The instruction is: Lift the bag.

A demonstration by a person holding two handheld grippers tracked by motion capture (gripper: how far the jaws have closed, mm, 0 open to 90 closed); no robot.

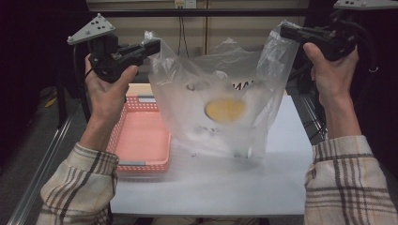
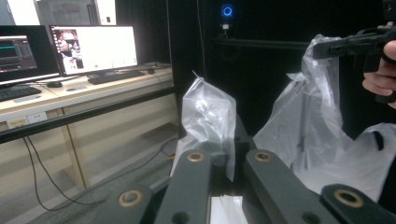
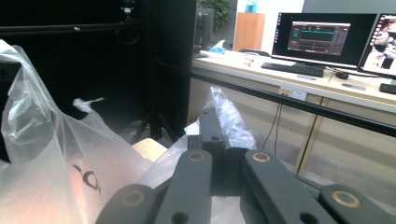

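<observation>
High view: a person in plaid sleeves holds 2 tongs up above a white bench [image 1: 211, 187], with a bag stretched between them.
Bag: a clear, thin plastic carrier bag [image 1: 220, 117] hangs in the air over the bench, its bottom just above or at the bench top; I cannot tell if it touches.
Bag contents: a round yellow thing [image 1: 225, 109] shows blurred through the plastic, near the middle of the bag.
Left tongs [image 1: 157, 47]: clenched on the bag's left handle, raised at the left, gripped by the left hand [image 1: 108, 89].
Right tongs [image 1: 284, 32]: clenched on the bag's right handle, raised at the right, gripped by the right hand [image 1: 331, 70].
Left gripper view: a crumpled loop of the clear plastic [image 2: 208, 119] stands up from between the closed jaws; the other tongs hold the far handle at the upper right.
Right gripper view: a twist of the same plastic [image 3: 229, 119] is pinched at the jaw tips, and the bag's body billows at the left.
Basket: a shallow pink plastic basket [image 1: 141, 140] with a mesh wall lies on the bench's left part, just beside and partly behind the bag.
Background: lit computer monitors [image 2: 93, 49] on a desk beyond the rig.
</observation>
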